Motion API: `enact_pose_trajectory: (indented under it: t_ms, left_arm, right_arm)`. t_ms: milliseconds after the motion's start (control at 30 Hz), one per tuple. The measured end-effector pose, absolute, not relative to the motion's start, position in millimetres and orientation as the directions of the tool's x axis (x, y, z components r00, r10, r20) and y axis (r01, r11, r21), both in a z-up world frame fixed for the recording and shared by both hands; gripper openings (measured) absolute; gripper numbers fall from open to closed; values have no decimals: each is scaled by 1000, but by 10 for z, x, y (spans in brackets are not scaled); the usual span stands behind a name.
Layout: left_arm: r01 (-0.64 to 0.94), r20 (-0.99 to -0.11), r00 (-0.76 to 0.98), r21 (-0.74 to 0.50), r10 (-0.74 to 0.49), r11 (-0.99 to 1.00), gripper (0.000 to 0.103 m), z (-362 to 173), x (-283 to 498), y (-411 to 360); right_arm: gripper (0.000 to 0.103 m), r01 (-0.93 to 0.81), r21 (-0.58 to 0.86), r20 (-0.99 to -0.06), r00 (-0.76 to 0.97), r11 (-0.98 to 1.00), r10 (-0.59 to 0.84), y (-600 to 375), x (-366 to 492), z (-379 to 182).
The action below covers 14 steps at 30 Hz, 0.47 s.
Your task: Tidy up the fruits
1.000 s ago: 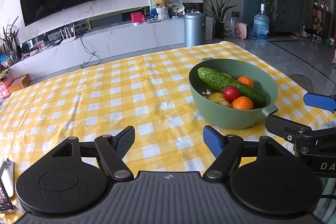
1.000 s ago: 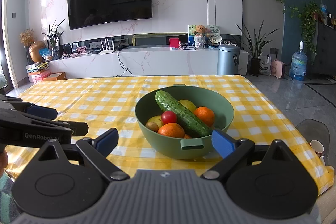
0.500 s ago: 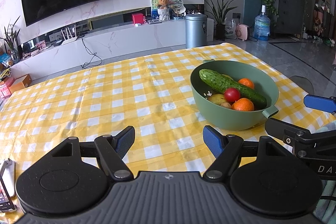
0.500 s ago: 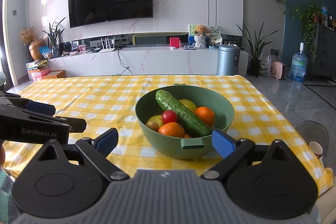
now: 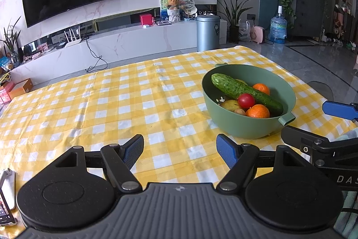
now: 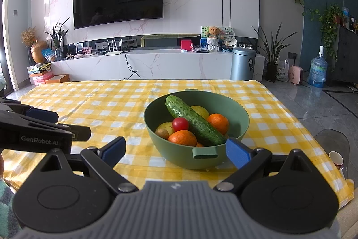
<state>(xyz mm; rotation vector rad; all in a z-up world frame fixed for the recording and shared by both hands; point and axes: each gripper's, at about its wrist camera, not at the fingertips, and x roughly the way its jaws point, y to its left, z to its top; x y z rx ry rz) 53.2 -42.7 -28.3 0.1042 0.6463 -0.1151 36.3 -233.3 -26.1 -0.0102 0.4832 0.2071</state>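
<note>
On the table [image 5: 134, 104], the left view shows a green bowl [image 5: 237, 127] holding one cucumber [image 5: 246, 92], one tomato [image 5: 246, 100], two oranges [image 5: 257, 111]; left tongs [image 5: 179, 150] gape empty. Right view: perhaps three yellowish fruits [image 6: 200, 111]; right tongs [image 6: 175, 152] open, empty.

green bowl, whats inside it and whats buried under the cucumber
The green bowl holds a cucumber lying across the top, two oranges, a red tomato and yellowish fruits. Whatever lies beneath the cucumber and at the bottom is covered.
</note>
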Motion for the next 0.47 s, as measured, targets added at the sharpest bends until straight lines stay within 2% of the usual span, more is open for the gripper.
enact_pose_trajectory:
  t_ms: [467]
  left_arm:
    - [136,-584,809,77,-66,988,87,-181,468,-476]
  right_arm:
    - [93,-198,39,-462,866,979,194,-2374,355,-273]
